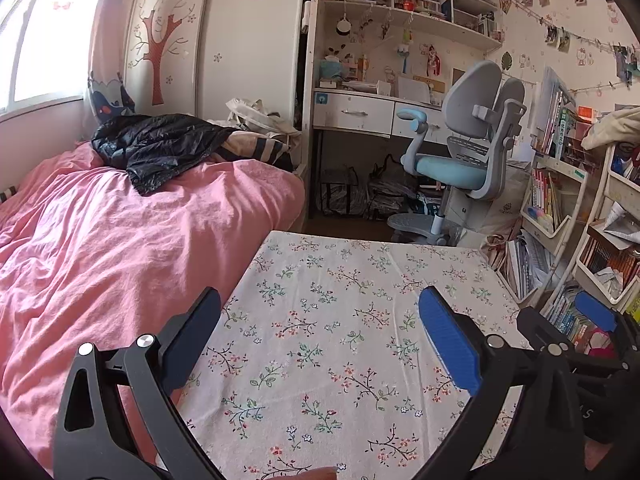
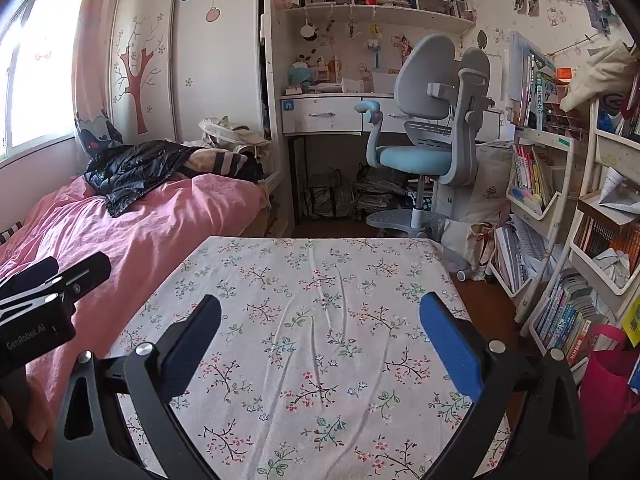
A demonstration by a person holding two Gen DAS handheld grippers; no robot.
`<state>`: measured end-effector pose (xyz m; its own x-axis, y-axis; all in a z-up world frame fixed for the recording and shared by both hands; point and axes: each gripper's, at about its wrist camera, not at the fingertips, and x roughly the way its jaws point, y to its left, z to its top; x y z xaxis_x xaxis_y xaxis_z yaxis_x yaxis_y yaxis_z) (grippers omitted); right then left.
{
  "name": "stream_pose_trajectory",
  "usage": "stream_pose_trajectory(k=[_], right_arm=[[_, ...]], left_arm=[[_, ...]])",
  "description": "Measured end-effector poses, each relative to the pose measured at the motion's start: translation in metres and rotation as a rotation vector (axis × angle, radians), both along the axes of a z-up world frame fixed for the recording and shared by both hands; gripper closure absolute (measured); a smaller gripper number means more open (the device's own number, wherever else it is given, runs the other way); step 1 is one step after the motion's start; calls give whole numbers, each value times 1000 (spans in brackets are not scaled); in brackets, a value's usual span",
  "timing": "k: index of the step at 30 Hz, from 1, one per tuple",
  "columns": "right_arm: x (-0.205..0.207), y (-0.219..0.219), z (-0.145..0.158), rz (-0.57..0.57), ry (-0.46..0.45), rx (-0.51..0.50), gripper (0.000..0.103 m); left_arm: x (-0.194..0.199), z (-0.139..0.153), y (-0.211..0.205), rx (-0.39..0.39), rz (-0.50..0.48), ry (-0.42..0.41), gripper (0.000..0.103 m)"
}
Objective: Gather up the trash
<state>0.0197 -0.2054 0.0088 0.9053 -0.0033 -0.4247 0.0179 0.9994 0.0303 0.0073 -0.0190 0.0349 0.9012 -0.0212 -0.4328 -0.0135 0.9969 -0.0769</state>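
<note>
Both of your tools are held over the floral-print cloth-covered table (image 2: 320, 320), and both have their fingers spread wide with nothing between them: the left gripper (image 1: 320, 344) and the right gripper (image 2: 320, 344) each frame only bare cloth.

No loose trash shows on that cloth in either view. The likeliest piece of rubbish in sight, and this is a judgement, is the crumpled black plastic bag (image 1: 156, 144) lying on the pink quilted bed (image 1: 100, 240). It could equally be a glossy jacket; the pictures do not settle it. From the left wrist camera it sits at about eleven o'clock, well apart from the fingers, near the head of the bed below the window. From the right wrist camera it lies at about ten o'clock (image 2: 136, 168), even further off.

If it is film plastic, expect it to be very light, limp and slippery, with no stiff edge to bite. Take a bunched fold near its nearer, lower edge at the quilt, where the material doubles up, so the pads pinch several layers rather than one sheet that slides out. It will drape and trail as you lift.

Crumpled white paper (image 2: 614, 264) also shows in a bin of the bookshelf at three o'clock, though whether it is trash you cannot tell.
</note>
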Motion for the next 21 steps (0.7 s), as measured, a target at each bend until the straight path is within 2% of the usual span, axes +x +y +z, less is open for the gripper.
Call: stream_pose_trajectory(k=[21], right_arm=[[6,-1,0,-49,39,-17,7]], left_arm=[[-2,0,5,2,7,-4,7]])
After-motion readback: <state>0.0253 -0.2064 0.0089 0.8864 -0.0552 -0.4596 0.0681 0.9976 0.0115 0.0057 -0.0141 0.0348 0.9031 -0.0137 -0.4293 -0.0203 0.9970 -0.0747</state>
